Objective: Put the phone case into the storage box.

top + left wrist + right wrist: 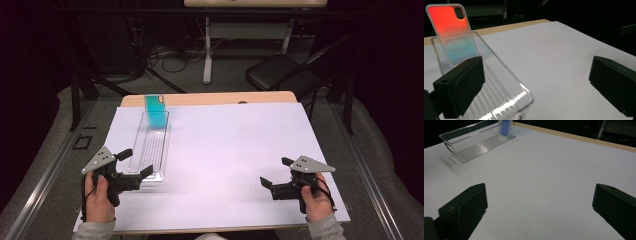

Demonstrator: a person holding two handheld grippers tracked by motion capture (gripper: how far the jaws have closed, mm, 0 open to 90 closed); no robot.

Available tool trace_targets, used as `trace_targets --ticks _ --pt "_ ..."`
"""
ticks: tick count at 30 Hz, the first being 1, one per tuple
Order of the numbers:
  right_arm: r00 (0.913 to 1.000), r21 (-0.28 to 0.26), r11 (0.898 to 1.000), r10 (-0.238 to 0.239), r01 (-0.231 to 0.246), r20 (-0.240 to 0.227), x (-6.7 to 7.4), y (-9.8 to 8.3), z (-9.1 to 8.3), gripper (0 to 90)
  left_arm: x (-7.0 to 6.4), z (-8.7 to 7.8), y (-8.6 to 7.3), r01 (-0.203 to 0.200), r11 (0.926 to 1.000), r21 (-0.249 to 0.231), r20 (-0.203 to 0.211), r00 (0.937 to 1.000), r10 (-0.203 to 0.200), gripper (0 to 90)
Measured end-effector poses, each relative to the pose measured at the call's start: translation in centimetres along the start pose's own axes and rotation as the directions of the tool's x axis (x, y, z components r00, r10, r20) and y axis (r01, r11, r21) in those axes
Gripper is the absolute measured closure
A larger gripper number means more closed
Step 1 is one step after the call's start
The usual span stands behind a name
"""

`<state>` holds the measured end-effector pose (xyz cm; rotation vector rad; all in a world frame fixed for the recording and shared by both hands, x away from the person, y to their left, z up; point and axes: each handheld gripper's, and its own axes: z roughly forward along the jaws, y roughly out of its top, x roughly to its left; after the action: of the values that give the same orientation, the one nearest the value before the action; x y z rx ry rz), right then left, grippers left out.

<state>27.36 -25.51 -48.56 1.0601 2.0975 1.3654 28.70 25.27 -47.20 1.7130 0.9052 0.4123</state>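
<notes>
A clear tray (150, 150) is set lengthwise near the desk's (225, 150) left edge; a phone case (156, 112) is propped upright at its far end, ready for lifting; the left claw (134, 164) is spread wide astride the near end; the right claw (276, 174) is held agape by the near right corner.

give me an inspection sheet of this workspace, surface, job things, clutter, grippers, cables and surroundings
Surface: white sheet over a wooden table; bare apart from the job's things.
Job's things: clear plastic tray lying lengthwise at the left; phone case standing propped at the tray's far end, teal in the high view, orange fading to teal in the left gripper view.
Clutter: nothing seen.
Grippers: left gripper open, at the tray's near end; right gripper open over bare sheet, far from the tray.
Cables: thin black cable at the right hand; loose cables on the floor beyond.
Surroundings: dark room, folding chair, second table's legs.
</notes>
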Motion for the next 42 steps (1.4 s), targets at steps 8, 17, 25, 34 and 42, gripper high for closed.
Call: trace_targets --ticks 8,17,25,34,42 --pt "0.9998 0.006 1.000 0.012 -0.012 0.015 -0.2 -0.9 -0.4 0.0 -0.1 -0.3 -1.5 0.004 0.9999 -0.013 0.005 1.0000 -0.004 0.6" --pt "0.9992 0.001 1.000 0.010 -0.010 0.039 -0.6 -1.8 -0.4 0.0 -0.1 -0.7 -2.8 -0.023 0.9997 -0.011 -0.014 0.9996 0.023 0.5" --pt "0.9989 -0.005 1.000 0.013 -0.013 0.044 -0.7 -2.5 -0.1 0.0 0.2 -1.0 -3.6 -0.022 0.9996 -0.018 -0.023 0.9995 0.021 0.6" --pt "0.9989 -0.001 1.000 0.019 -0.019 0.042 -0.7 -3.3 0.4 0.0 0.5 -0.8 -4.1 -0.038 0.9991 -0.019 -0.030 0.9989 0.037 0.5" --pt "0.9986 -0.012 1.000 0.025 -0.025 0.047 -1.0 -3.8 0.6 0.0 0.7 -0.7 -4.4 -0.028 0.9996 -0.011 -0.033 0.9991 0.027 0.5"
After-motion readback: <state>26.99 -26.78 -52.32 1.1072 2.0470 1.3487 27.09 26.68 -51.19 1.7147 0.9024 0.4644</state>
